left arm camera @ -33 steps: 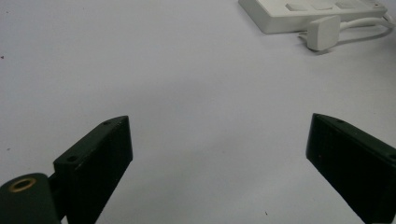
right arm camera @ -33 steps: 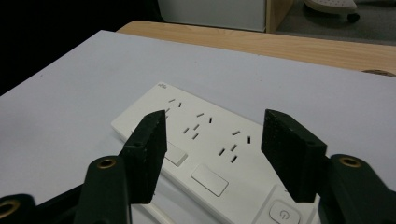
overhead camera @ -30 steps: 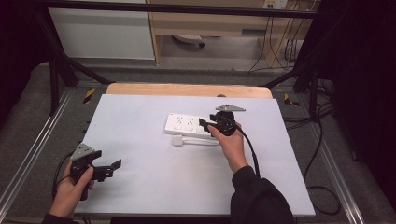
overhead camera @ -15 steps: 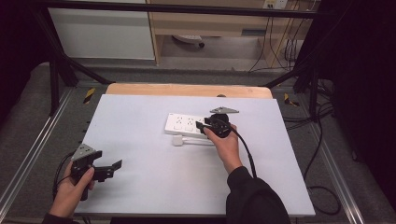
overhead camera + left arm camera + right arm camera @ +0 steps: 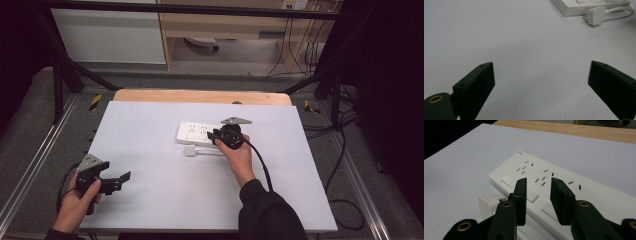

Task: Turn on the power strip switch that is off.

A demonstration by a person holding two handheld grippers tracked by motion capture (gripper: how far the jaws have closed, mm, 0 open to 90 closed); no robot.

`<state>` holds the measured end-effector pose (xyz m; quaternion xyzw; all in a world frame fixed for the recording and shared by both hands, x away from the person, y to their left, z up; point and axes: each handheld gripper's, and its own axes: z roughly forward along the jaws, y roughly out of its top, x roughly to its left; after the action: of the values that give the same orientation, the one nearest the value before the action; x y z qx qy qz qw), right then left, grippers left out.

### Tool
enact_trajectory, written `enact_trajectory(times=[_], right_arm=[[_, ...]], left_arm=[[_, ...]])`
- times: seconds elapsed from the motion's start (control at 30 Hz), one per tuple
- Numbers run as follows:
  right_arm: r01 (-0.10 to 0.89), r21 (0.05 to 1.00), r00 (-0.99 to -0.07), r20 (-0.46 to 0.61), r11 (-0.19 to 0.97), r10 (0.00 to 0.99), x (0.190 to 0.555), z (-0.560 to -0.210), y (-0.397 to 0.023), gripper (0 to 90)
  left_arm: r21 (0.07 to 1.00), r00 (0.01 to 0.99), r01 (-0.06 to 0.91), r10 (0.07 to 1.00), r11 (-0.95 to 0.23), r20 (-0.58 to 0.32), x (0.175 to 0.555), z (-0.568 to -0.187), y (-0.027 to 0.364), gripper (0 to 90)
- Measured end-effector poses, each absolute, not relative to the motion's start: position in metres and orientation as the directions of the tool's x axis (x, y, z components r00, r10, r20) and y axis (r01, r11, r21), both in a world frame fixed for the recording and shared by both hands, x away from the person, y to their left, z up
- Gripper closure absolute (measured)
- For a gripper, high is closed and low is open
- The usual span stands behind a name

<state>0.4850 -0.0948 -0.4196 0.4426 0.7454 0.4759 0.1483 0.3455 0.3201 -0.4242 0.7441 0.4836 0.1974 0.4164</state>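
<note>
My right gripper (image 5: 538, 195) holds its 2 jaws slightly parted, gripping nothing, poised over the white plastic power strip (image 5: 564, 192) near the bench's (image 5: 150, 130) far middle. A white plug (image 5: 488, 206) lies just beside the strip. My left gripper (image 5: 541, 87) has its jaws spread wide over bare bench at the near-left corner.

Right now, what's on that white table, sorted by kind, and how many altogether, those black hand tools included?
White power strip: 1
White plug on its cable, lying beside the strip: 1
Black handheld grippers: 2, the left gripper with jaws wide apart, the right gripper over the strip with a narrow gap between its jaws
Total: 4
</note>
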Motion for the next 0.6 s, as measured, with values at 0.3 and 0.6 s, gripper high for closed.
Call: enact_trajectory(times=[0.3, 0.6], right_arm=[[0.518, 0.845, -0.565, 0.218, 0.136, 0.796, 0.4843, -0.4233, -0.0918, 73.6], [0.516, 0.845, -0.567, 0.216, 0.139, 0.795, 0.4842, -0.4277, -0.0878, 76.3]], left_arm=[[0.81, 0.46, 0.553, 0.882, -0.193, -0.104, 0.3455, -0.4244, 0.3193, 7.2], [0.811, 0.459, 0.553, 0.882, -0.192, -0.105, 0.3455, -0.4244, 0.3194, 7.2]])
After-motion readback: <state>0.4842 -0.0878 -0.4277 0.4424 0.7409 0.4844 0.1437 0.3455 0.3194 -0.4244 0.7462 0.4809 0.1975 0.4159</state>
